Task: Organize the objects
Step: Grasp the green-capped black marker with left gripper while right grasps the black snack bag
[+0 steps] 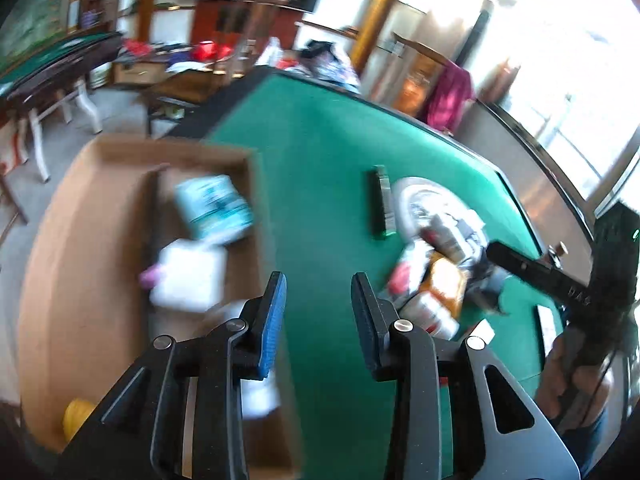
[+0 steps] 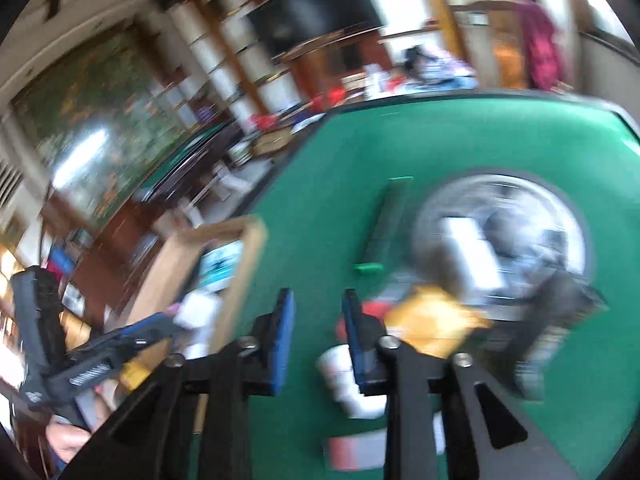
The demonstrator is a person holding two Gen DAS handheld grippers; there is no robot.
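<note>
Both views motion-blurred. Left wrist view: left gripper (image 1: 318,286) at lower centre, fingers apart w/ a modest gap, nothing between them; green felt shows through the gap. Cardboard box (image 1: 120,208) fills left of frame, sitting at edge of green table (image 1: 320,140). Inside box: teal-and-white package (image 1: 212,208) toward upper part, white item (image 1: 188,280) w/ a pink bit just below it, yellow thing (image 1: 76,416) at lower left corner. Centre-right of frame: dark green bar (image 1: 382,204) on felt, just left of a round silver tray (image 1: 416,196); loose pile of packets (image 1: 432,284), orange and red-white, overlaps tray's lower edge. Right gripper (image 1: 532,270) enters from right edge, state not readable there. Right wrist view: right gripper (image 2: 318,304) lower centre, fingers apart, empty; white cup-like item (image 2: 348,380) lies behind its right finger. Left gripper appears at lower left of that frame, over the box.
</note>
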